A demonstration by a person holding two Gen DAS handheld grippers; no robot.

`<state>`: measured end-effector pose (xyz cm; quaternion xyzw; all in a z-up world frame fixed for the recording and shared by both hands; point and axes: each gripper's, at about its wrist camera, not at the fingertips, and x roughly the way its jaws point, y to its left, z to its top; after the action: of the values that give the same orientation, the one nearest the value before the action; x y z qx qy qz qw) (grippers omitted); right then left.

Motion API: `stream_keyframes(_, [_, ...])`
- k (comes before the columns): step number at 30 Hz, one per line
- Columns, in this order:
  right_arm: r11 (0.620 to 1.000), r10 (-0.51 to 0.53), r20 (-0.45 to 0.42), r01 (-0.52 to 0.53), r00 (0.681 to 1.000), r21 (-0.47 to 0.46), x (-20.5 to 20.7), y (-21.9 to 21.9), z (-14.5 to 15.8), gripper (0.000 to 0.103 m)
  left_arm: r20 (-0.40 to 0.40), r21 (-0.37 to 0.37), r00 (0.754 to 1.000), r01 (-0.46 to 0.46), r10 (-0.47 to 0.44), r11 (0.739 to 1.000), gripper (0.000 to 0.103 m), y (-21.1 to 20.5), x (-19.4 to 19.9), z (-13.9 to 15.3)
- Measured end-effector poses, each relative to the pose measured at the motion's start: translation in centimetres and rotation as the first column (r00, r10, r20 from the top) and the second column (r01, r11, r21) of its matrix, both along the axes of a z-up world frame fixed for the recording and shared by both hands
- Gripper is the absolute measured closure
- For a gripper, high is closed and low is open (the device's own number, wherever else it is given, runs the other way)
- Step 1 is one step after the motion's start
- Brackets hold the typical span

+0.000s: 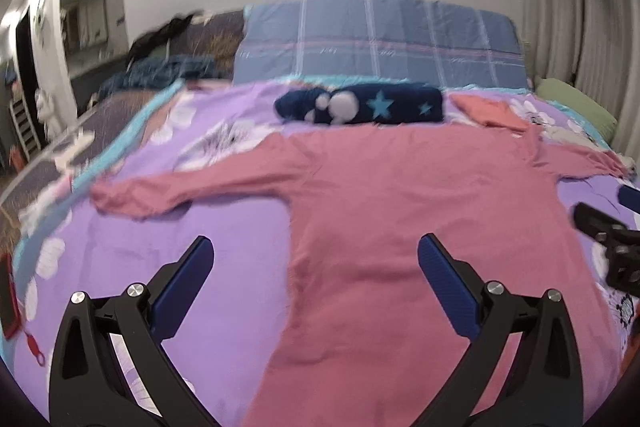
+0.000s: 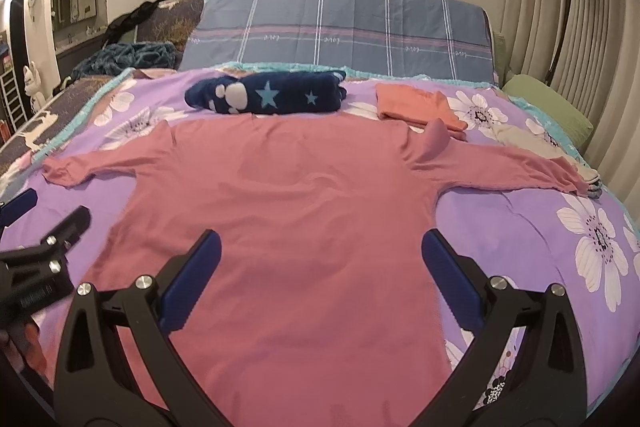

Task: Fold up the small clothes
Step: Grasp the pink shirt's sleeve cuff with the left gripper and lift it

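While the pink shirt is lying flat on the purple bedspread, sleeves out, the left gripper and right gripper are hovering above it, both spread wide

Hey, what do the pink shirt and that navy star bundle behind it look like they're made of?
Pink shirt: looks like thin, matte cotton-type knit; it lies limp with soft wrinkles. Navy star bundle: probably fleece or plush; thick, rounded folds and a fuzzy, soft-edged surface. Neither fibre can be confirmed.

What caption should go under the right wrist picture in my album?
Open right gripper hovers over a pink long-sleeved shirt spread flat on a flowery purple bedspread.
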<state>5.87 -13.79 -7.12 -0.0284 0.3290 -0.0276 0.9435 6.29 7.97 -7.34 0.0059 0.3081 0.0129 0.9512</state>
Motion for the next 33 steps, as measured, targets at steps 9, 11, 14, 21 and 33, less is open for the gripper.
stream_keyframes(9, [0.998,-0.016,-0.051,0.013,0.999,-0.054,3.3,-0.8,-2.1,0.002,-0.074,-0.109,0.99,-0.131,0.124,0.985,0.011,8.9,2.6,-1.7])
stream_keyframes(11, [0.998,-0.018,-0.057,0.014,0.998,-0.064,4.2,-0.8,-2.4,0.002,-0.064,-0.106,0.988,-0.145,0.139,0.984,0.011,9.8,2.9,-1.4])
stream_keyframes(14, [0.998,-0.011,-0.076,0.007,0.997,-0.056,5.5,-0.9,-3.0,0.002,-0.051,-0.101,0.987,-0.154,0.15,0.983,0.012,11.0,3.7,-1.0])
stream_keyframes(21, [0.993,-0.019,-0.101,0.008,0.995,-0.115,8.4,-0.8,-4.1,0.002,-0.106,-0.171,0.968,-0.242,0.227,0.955,0.012,16.8,7.7,-3.2])
stream_keyframes(33, [0.993,-0.014,-0.148,-0.004,0.989,-0.121,10.9,-0.5,-6.2,0.002,-0.31,-0.463,0.829,-0.56,0.466,0.687,0.061,33.9,13.5,-10.0])
